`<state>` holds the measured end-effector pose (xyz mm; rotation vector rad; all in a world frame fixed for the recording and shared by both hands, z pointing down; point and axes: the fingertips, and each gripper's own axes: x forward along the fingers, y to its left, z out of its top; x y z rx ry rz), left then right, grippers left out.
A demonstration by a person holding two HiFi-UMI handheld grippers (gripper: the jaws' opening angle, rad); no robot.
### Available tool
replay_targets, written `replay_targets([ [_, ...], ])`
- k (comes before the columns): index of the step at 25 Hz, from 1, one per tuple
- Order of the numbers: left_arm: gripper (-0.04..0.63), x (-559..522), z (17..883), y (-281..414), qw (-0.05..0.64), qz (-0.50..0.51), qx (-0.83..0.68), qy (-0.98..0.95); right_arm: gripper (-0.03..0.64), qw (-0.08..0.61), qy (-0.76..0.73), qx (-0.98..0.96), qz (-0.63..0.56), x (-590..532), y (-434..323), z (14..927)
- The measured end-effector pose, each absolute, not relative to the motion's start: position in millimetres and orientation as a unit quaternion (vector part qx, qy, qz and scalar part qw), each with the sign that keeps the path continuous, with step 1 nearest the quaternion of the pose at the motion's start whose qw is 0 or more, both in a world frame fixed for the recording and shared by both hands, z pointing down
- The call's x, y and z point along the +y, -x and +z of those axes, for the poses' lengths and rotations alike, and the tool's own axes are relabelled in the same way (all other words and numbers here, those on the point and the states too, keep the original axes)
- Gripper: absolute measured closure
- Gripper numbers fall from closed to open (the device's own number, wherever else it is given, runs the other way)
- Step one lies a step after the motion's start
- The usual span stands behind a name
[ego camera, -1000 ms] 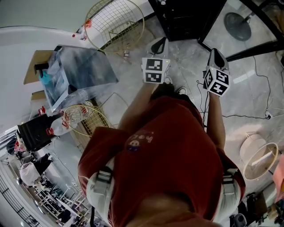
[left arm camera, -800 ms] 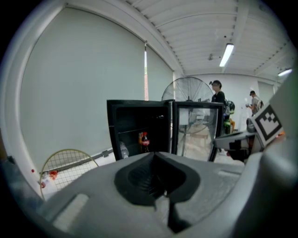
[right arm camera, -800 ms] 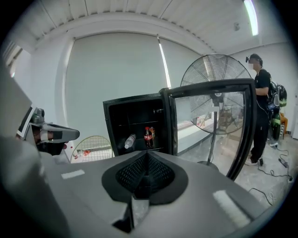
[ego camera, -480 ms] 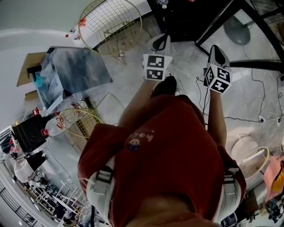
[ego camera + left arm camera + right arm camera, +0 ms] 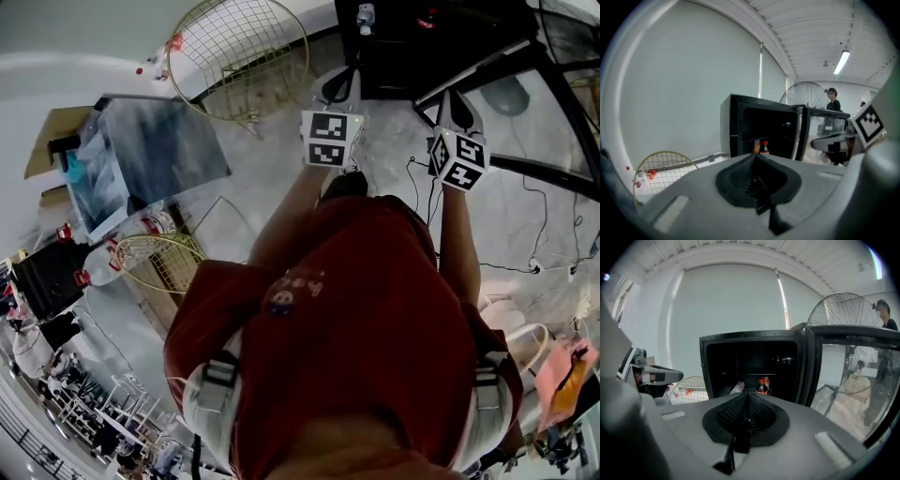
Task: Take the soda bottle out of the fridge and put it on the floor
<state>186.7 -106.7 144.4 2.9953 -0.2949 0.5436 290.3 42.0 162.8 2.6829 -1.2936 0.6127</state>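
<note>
A big open workroom or studio: pale marble-look floor tiles [image 5: 272, 159] crossed by loose black cables [image 5: 535, 266], a tall round metal fan [image 5: 839, 310], white roller blinds [image 5: 693, 93], a ceiling strip light [image 5: 842, 62], a black glass-door fridge [image 5: 750, 337] on the floor.

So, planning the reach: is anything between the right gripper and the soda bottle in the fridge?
Nothing in the right gripper view: the right gripper, shut, faces the soda bottle through the open fridge mouth, door swung aside.

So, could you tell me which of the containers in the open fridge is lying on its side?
The pale container at the left; the dark red-capped soda bottle and the can behind it stand upright.
</note>
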Motion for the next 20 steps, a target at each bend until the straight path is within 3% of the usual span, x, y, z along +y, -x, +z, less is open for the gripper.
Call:
replay_targets([
  [12,0.597,-118,146,-220,0.085,0.143,-0.132,-0.977,0.615,0.056,-0.857,-0.469,0.206,16,-346,174],
  [20,0.597,-99,161,-248,0.061,0.170,-0.180,-0.967,0.615,0.060,-0.828,-0.518,0.203,13,-378,187],
])
